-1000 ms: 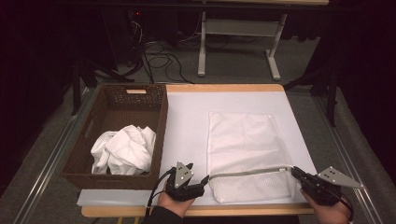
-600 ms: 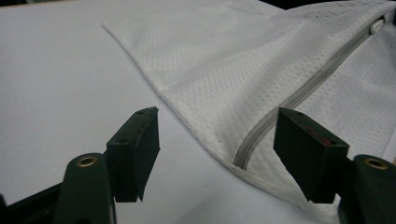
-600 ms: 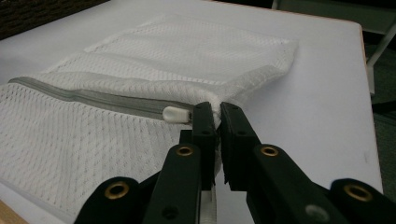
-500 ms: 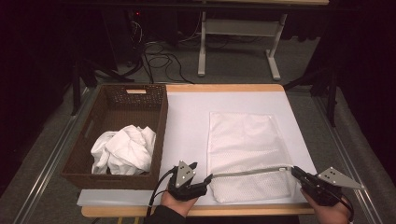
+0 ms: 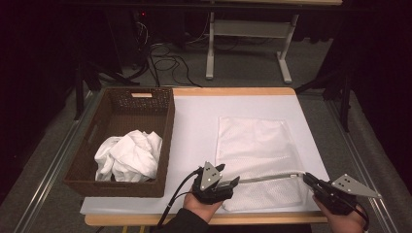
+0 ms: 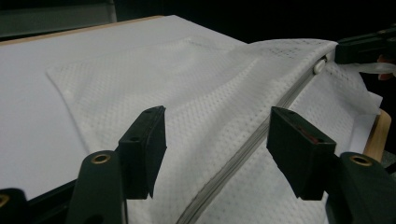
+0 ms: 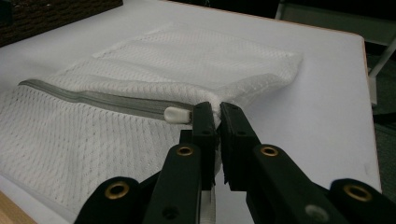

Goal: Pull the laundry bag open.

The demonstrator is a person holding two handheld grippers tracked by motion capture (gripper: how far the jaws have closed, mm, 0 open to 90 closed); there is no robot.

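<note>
A white mesh laundry bag [image 5: 257,160] lies flat on the white-covered tabletop [image 5: 194,126], toward the right side and close to the near edge, well apart from the basket. Its grey zipper [image 5: 265,177] runs along the near end and is lifted a little off the surface.

The right tongs [image 5: 308,177] are pinched tight on the bag's corner fabric at the zipper's right end, holding that edge up. In the right gripper view the two black jaws press together on the white mesh just beside the small white zipper pull [image 7: 177,114].

The left tongs [image 5: 233,182] sit at the bag's near left corner, held in a hand [image 5: 201,208] that comes in from the bottom edge. Their jaws have just been narrowing, yet they stand apart: in the left gripper view the mesh and the zipper line [image 6: 243,154] run between the two pads with clear gaps either side, so they grip nothing. Far off in that same view the right tongs [image 6: 336,52] clamp the bag's corner beside the zipper pull [image 6: 320,66].

To the left, a dark brown wicker basket [image 5: 90,145] stands on the tabletop with crumpled white cloth [image 5: 127,156] bundled inside it. Beyond the tabletop, cables [image 5: 160,53] trail across the floor by a white table frame [image 5: 248,43].
</note>
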